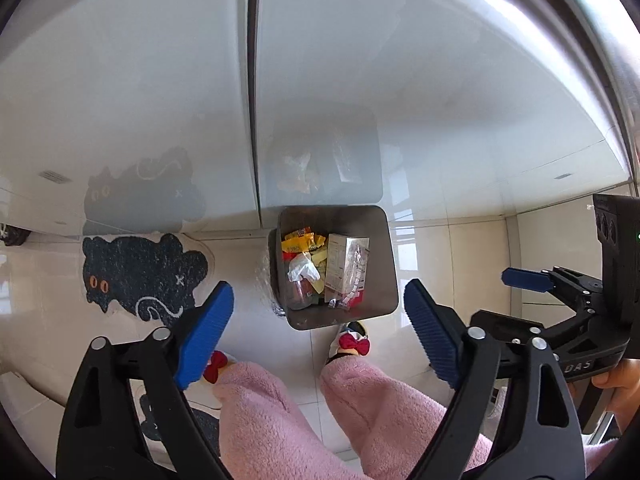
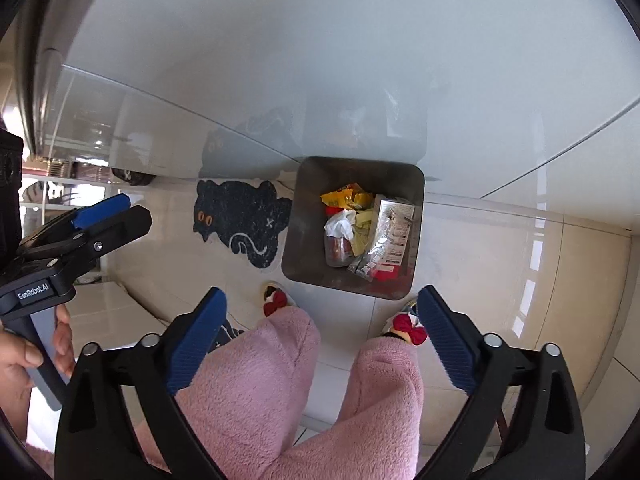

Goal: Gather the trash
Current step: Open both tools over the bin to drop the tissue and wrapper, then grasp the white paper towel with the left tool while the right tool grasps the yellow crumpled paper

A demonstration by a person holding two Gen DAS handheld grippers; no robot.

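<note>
A grey square bin stands on the tiled floor against a glossy white cabinet. Inside lie yellow wrappers, a crumpled white tissue, a printed carton and a clear jar. My left gripper hangs high above the bin, pointing down, open with nothing between its blue pads. My right gripper is also open and empty above the bin. Each gripper shows in the other's view: the right one at the right edge, the left one at the left edge.
A black cat-shaped mat lies left of the bin. The person's legs in pink fleece and slippers with red bows stand just in front of it. White cabinet doors rise behind.
</note>
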